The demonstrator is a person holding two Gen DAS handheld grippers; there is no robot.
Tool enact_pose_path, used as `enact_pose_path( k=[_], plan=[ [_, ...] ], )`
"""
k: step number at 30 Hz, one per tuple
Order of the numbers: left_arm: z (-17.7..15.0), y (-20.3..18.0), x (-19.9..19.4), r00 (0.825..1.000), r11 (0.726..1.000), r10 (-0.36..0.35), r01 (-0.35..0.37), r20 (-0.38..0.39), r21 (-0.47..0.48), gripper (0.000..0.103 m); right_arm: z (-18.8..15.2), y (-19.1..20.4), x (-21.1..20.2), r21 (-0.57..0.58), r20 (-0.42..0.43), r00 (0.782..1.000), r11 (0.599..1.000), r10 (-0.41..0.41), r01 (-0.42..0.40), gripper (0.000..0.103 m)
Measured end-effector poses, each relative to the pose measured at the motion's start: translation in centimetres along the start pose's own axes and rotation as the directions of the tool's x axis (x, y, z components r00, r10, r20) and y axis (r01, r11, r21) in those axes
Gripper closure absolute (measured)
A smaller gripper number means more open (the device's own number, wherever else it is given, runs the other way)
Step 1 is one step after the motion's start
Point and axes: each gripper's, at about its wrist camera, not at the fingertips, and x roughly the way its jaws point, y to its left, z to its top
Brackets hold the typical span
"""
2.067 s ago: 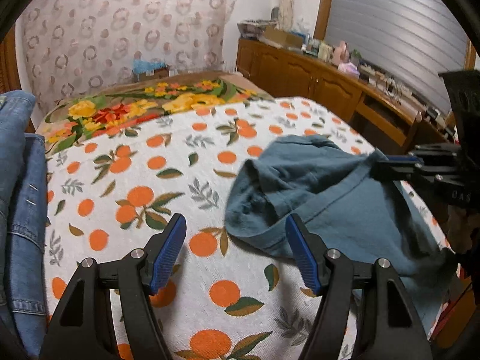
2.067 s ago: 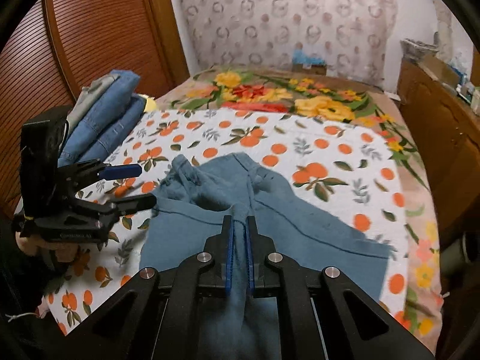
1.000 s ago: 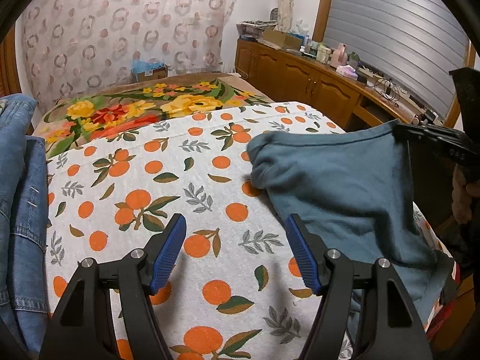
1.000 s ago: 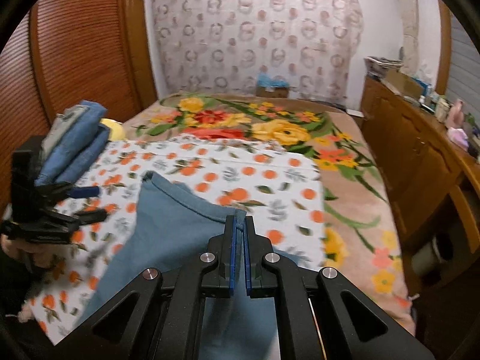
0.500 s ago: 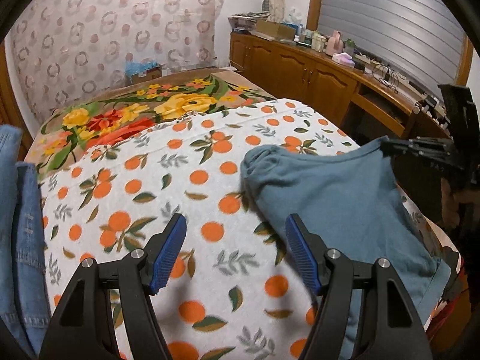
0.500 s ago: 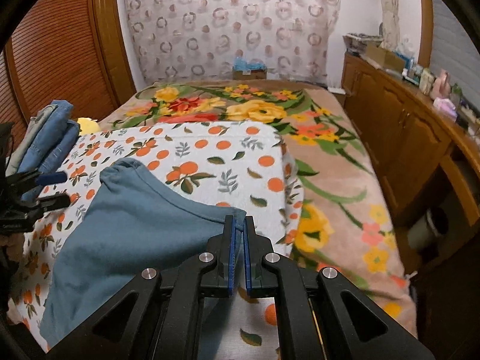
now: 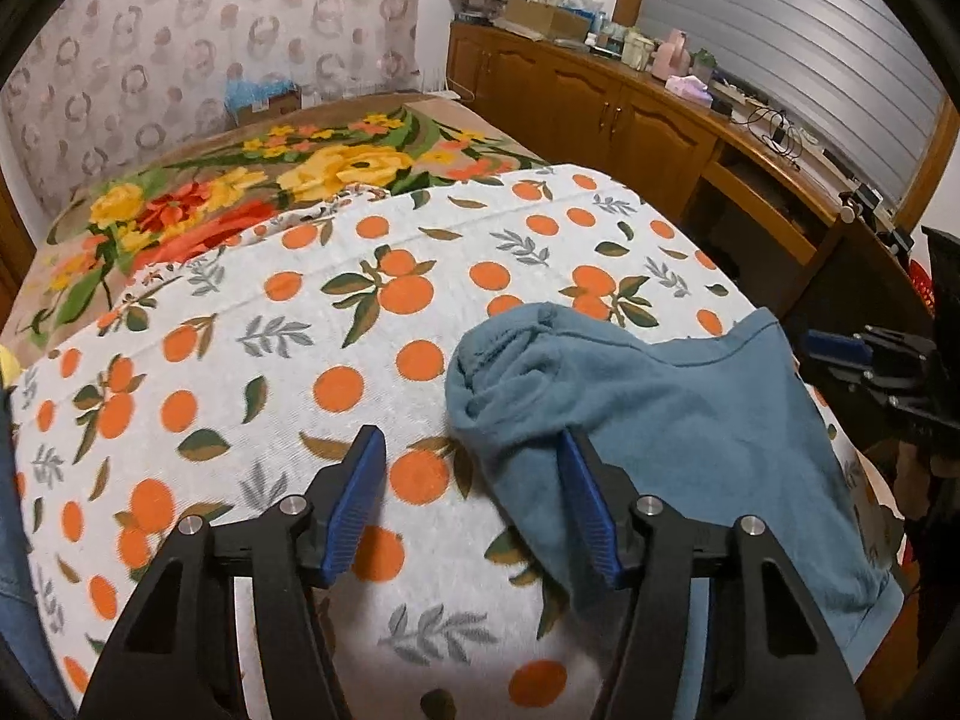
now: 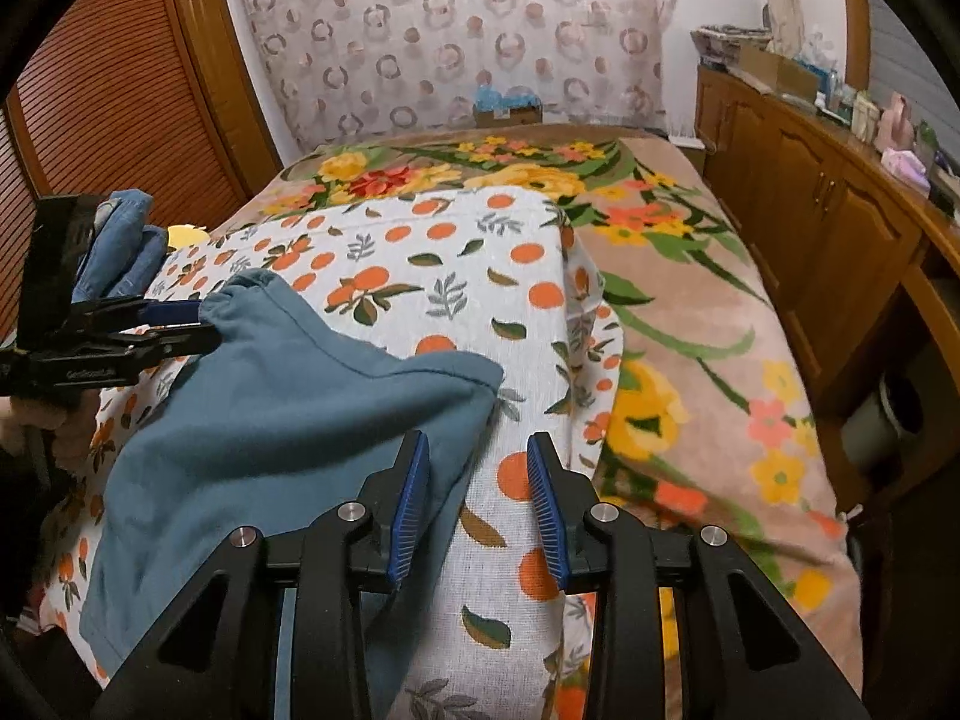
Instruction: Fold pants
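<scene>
The teal-blue pants [image 7: 678,420] lie spread on the orange-print sheet, one end hanging off the near bed edge. My left gripper [image 7: 471,504] is open, its right finger resting at the pants' bunched corner. In the right wrist view the pants [image 8: 270,414] lie left of my right gripper [image 8: 477,504], which is open and empty just beside the pants' right corner. The left gripper [image 8: 180,324] shows there at the pants' far-left corner. The right gripper [image 7: 840,354] shows at the right edge of the left wrist view.
The bed has an orange-print sheet [image 7: 270,360] over a floral blanket [image 8: 690,360]. Folded jeans [image 8: 120,240] are stacked at the bed's left side. A wooden cabinet [image 7: 630,114] with clutter runs along the right. Wooden louvred doors [image 8: 108,96] stand at the left.
My right gripper has opened and let go of the pants' corner, which now lies on the sheet. The left gripper has moved closer to the pants' bunched corner.
</scene>
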Motion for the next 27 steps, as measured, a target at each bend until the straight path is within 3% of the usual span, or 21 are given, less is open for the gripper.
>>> enact_pose_path(
  k=[8, 13, 17, 27],
  plan=[
    [0.8, -0.2, 0.9, 0.998, 0.998, -0.070, 0.070, -0.002, -0.007, 0.057, 0.3, 0.0, 1.2, 0.009, -0.023, 0.999, 0.999, 0.031, -0.031, 0.068],
    [0.9, -0.5, 0.8, 0.993, 0.993, -0.115, 0.115, -0.008, -0.001, 0.092, 0.4, 0.1, 1.7, -0.011, -0.023, 0.999, 0.999, 0.032, -0.033, 0.069],
    [0.6, -0.5, -1.5, 0.994, 0.995, -0.098, 0.098, 0.052, 0.008, 0.094, 0.7, 0.8, 2.2, -0.027, -0.039, 0.997, 0.997, 0.068, -0.069, 0.097],
    [0.0, 3.7, -8.4, 0.981, 0.998, -0.023, 0.034, 0.194, -0.055, 0.094, 3.9, 5.3, 0.8, -0.154, 0.054, 0.986, 0.977, 0.156, -0.146, 0.099]
  ],
)
